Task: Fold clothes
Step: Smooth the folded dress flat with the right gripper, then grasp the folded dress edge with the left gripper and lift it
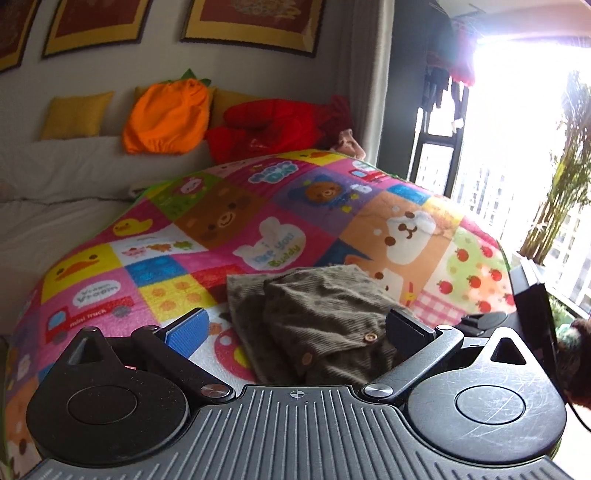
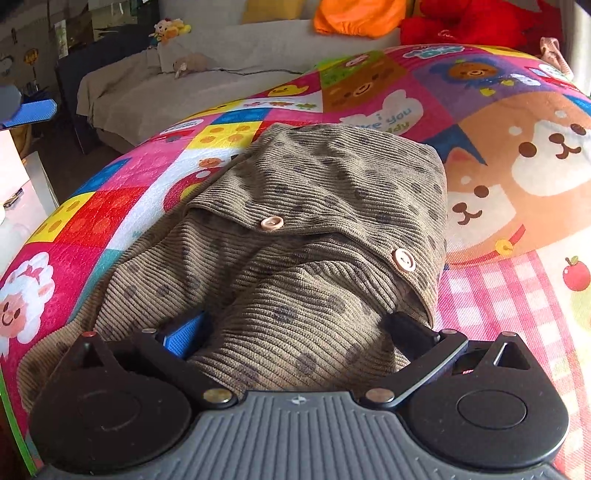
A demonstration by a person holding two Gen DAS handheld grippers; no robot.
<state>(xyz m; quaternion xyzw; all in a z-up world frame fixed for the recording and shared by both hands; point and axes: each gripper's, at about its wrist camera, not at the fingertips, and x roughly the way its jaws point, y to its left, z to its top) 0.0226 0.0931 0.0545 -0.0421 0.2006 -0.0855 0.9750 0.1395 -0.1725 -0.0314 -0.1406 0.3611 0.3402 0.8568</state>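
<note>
The right claw [image 2: 295, 332] has its jaws spread wide, straddling the near end of a brown ribbed corduroy garment [image 2: 317, 221] with dark dots and two pale round buttons [image 2: 272, 223]. The left claw [image 1: 295, 328] hangs open above it, gripping nothing. The bunched, partly folded garment lies on a patchwork cartoon-print play mat [image 1: 221, 221], its long axis running away from the claws.

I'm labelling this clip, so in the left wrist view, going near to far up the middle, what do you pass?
Left gripper → brown corduroy garment → patchwork cartoon blanket → orange pumpkin cushion → framed pictures on the wall.
</note>
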